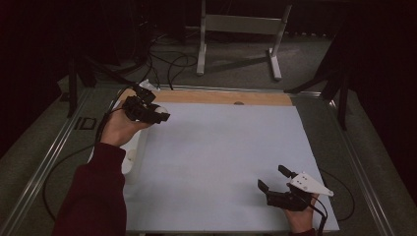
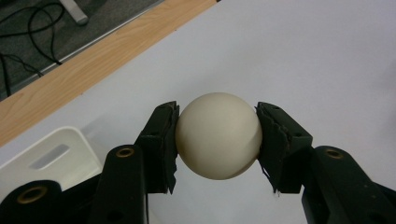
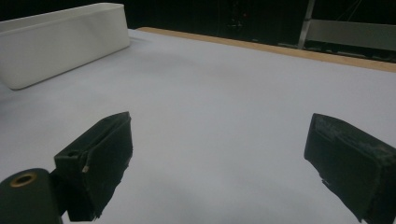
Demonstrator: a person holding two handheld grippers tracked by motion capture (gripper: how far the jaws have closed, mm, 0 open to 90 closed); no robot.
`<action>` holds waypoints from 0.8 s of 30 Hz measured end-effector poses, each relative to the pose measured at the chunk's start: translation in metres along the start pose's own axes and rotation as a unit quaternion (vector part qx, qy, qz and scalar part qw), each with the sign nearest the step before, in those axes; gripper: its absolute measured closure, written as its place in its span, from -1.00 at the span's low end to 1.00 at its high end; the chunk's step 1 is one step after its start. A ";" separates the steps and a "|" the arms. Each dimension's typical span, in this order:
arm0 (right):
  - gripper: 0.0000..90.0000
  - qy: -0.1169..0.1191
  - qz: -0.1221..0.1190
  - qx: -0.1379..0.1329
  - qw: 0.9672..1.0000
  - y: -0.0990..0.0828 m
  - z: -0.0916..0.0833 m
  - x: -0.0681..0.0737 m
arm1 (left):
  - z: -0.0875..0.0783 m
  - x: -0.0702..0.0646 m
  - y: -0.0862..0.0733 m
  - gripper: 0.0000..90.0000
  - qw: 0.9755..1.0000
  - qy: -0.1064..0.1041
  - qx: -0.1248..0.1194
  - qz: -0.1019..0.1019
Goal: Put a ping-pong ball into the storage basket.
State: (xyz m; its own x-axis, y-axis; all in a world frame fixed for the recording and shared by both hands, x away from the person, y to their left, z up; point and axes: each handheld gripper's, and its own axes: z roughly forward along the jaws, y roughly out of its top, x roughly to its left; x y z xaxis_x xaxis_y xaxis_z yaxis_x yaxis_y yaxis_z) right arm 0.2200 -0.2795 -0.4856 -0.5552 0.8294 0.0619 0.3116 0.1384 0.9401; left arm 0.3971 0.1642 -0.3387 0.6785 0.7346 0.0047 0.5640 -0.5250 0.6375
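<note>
A cream-white ball [image 2: 218,140] sits squeezed between the two black pads of my left gripper [image 2: 217,109], held a little above the white sheet. In the high view this left gripper [image 1: 158,116] hangs over the sheet's far left corner, just past a white bin [image 1: 134,156]. My right gripper [image 1: 271,177] rests low near the front right of the sheet [image 1: 221,147]. Its jaws stand wide apart with nothing between them, as the right gripper view also shows for the right gripper [image 3: 219,126].
The white bin [image 3: 60,42] runs along the sheet's left edge; its handle slot end [image 2: 56,156] lies below the left jaws. A bare wooden strip [image 1: 221,97] borders the far side. Beyond the table stand a metal frame [image 1: 241,29] and floor cables [image 1: 167,64].
</note>
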 end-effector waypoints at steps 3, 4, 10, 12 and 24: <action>-0.83 0.000 -0.001 0.000 1.000 0.000 0.000 0.000 | -0.002 0.002 -0.002 0.14 1.000 0.002 0.001 -0.002; -0.83 0.000 -0.001 0.000 1.000 0.000 0.000 0.000 | -0.002 0.003 -0.003 0.14 1.000 0.002 0.000 -0.003; -0.83 0.000 -0.001 0.000 1.000 0.000 0.001 0.000 | -0.004 0.005 -0.006 0.14 1.000 0.003 -0.003 -0.007; -0.83 0.000 -0.001 0.000 1.000 0.000 0.001 0.000 | -0.004 0.006 -0.008 0.14 1.000 0.004 -0.002 -0.009; -0.83 0.000 0.000 -0.001 1.000 0.000 0.000 0.000 | -0.006 0.009 -0.013 0.14 1.000 0.008 0.000 -0.012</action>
State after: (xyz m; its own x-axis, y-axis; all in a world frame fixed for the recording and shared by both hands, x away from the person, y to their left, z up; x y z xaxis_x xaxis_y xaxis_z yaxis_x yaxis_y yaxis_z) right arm 0.2203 -0.2797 -0.4859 -0.5553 0.8294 0.0612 0.3103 0.1383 0.9405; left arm 0.3931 0.1802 -0.3417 0.6578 0.7532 0.0018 0.5795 -0.5076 0.6376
